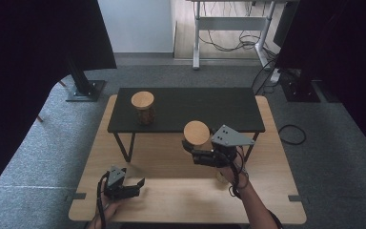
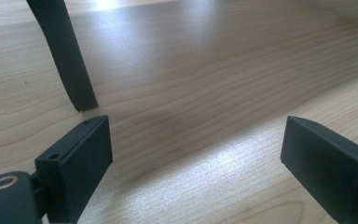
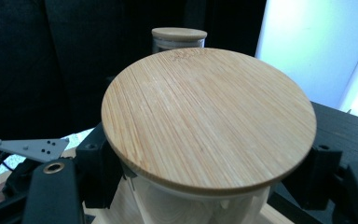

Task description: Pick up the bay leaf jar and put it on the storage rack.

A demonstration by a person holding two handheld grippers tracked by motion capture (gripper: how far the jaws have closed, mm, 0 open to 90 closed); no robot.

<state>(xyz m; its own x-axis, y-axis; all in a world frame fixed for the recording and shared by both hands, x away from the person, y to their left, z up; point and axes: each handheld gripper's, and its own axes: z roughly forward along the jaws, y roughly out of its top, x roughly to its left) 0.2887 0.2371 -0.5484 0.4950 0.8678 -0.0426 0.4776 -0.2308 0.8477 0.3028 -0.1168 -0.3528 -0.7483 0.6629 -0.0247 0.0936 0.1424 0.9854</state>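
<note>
While clamped in right gripper [image 1: 195, 151], upright jar [image 3: 200, 140] hangs just short of black shelf [image 1: 209, 107]; left gripper [image 1: 132, 187] open, empty, well apart.

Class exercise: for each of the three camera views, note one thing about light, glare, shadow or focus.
High view: dim, dark curtains at both sides, the wooden table evenly lit. Left gripper view: bright glare streaks on the tabletop, the open left gripper soft-edged up close. Right gripper view: overexposed wall at right; the held jar's bamboo lid sharp.
</note>
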